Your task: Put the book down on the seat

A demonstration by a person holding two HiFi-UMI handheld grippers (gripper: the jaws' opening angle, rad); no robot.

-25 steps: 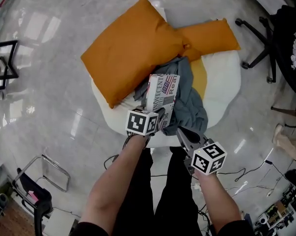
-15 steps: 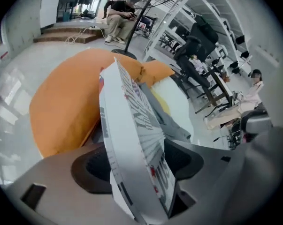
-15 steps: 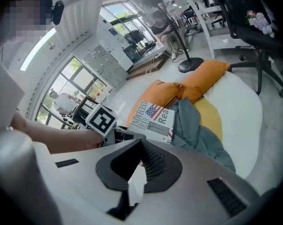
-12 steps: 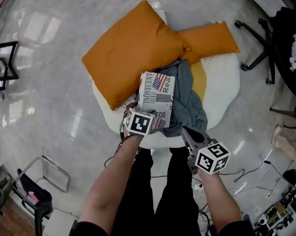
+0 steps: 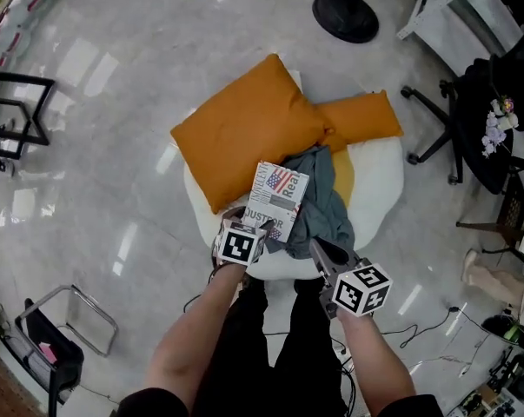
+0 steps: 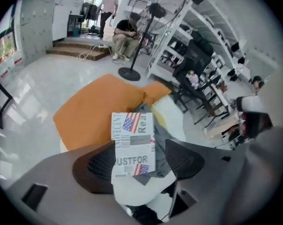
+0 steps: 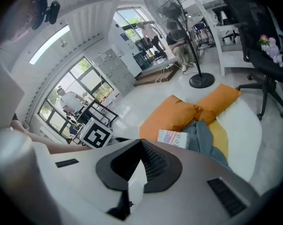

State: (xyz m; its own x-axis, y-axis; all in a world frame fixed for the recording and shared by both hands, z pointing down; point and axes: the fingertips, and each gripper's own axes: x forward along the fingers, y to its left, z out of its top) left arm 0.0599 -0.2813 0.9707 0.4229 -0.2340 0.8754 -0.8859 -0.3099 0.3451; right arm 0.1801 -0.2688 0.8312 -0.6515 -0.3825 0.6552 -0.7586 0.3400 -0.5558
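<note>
The book [image 5: 275,200], white with flag print, lies flat on the white round seat [image 5: 379,181], partly on a grey cloth [image 5: 324,207] and against the big orange pillow [image 5: 244,129]. My left gripper [image 5: 257,226] is at the book's near edge with its jaws wide open; in the left gripper view the book [image 6: 134,142] shows between the pads [image 6: 101,165], which do not press on it. My right gripper [image 5: 319,248] hovers at the seat's near edge beside the cloth, shut and empty. In the right gripper view its jaws [image 7: 141,158] meet, with the book [image 7: 173,138] beyond them.
A smaller orange pillow [image 5: 359,118] and a yellow cushion [image 5: 353,159] lie on the seat. A fan base [image 5: 346,16] stands on the floor beyond, an office chair [image 5: 448,115] at right, a black rack [image 5: 9,120] at left, a metal stand [image 5: 70,320] near left. Cables trail by the feet.
The left gripper's jaws have opened and let go of the book, which now lies flat on the seat. Both grippers have drawn back toward me, and the head view takes in more floor.
</note>
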